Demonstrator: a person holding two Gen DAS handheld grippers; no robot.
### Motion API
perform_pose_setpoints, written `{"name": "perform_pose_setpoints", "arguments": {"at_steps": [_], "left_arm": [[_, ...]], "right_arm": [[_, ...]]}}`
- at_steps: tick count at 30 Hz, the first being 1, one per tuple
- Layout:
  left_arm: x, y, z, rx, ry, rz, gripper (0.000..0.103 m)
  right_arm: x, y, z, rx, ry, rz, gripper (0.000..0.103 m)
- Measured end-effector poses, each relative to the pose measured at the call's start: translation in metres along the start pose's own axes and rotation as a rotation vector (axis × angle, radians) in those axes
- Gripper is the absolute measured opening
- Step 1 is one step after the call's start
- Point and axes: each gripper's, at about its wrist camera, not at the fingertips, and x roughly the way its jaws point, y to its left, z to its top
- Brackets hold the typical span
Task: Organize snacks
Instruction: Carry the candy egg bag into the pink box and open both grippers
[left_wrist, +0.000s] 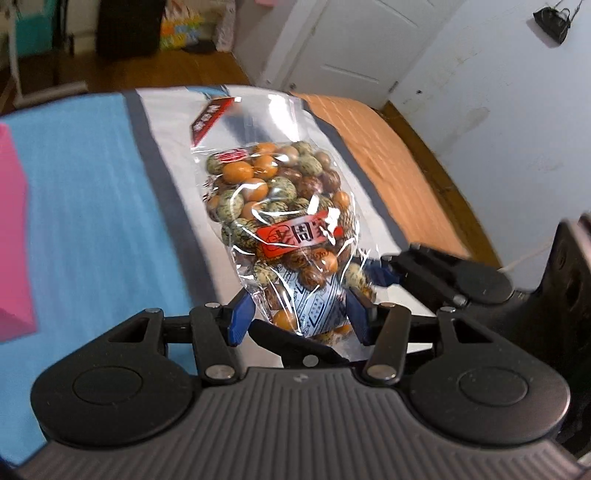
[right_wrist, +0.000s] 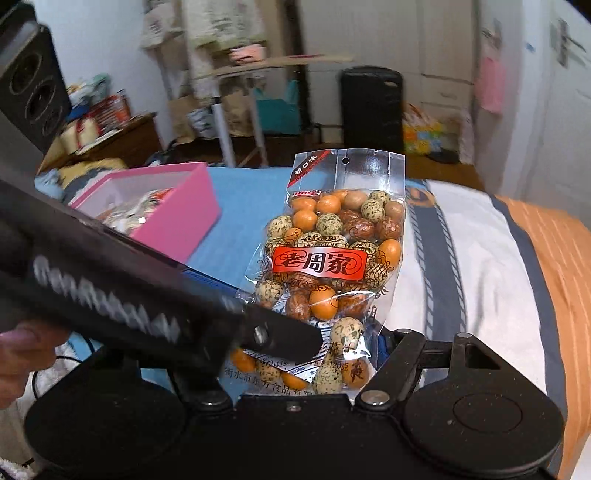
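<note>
Bed (left_wrist: 92, 177), snack bag (left_wrist: 280, 206) upright, lengthwise vertical

Soft, even daylight; glare streaks on the snack bag (left_wrist: 280, 206). I see motion blur in backgrounds, fisheye bending at edges.

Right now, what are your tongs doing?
Left tongs and right tongs both clamp the snack bag. Bag lifted. Pink box open beside it.
</note>
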Motion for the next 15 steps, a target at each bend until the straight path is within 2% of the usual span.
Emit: {"name": "perform_pose_setpoints", "arguments": {"at_steps": [11,15], "left_arm": [[-0.081,0.071,-0.010,-0.120,-0.168,0.079,0.052],[-0.101,0.109,-0.019,-0.195,-0.207,0.098,0.054]], "right_arm": [[0.023,0.074,0.060,-0.206,-0.049,0.107,0.077],[0.047,0.109,0.073,-0.319,-0.070,0.142,0.077]]}}
